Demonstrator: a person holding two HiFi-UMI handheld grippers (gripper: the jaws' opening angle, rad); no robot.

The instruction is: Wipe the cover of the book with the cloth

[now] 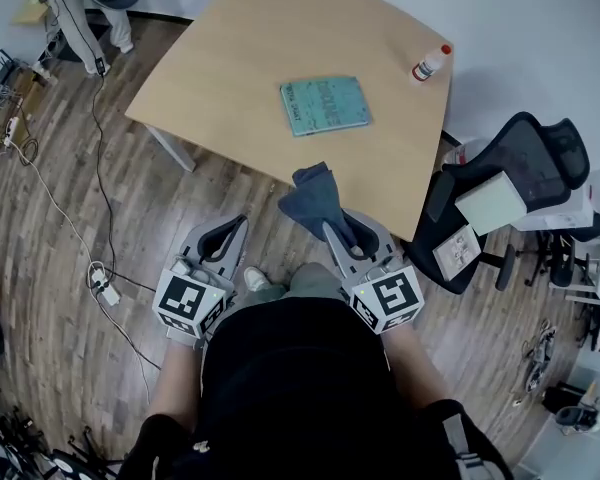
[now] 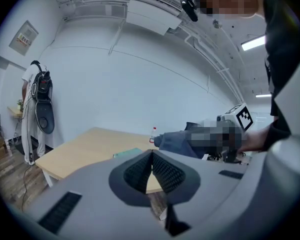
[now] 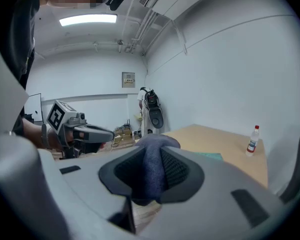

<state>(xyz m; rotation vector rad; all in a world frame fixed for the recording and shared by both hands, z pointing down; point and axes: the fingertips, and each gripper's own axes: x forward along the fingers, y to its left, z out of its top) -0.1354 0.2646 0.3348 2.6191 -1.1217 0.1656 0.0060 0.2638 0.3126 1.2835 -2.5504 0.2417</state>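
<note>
Book (image 1: 324, 105): lies on worktop (image 1: 240, 38), ahead of right gripper (image 1: 338, 230), fingers grasping cloth (image 1: 313, 196); left gripper (image 1: 230, 230) fingers clenched, empty.

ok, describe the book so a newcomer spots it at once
Start at the light wooden table. Near its middle lies a thin teal rectangular book. Unlike the small clear red-capped bottle standing at the right edge, it lies flat.

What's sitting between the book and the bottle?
Nothing: only bare tabletop lies between the book and the bottle, shown in the head view.
</note>
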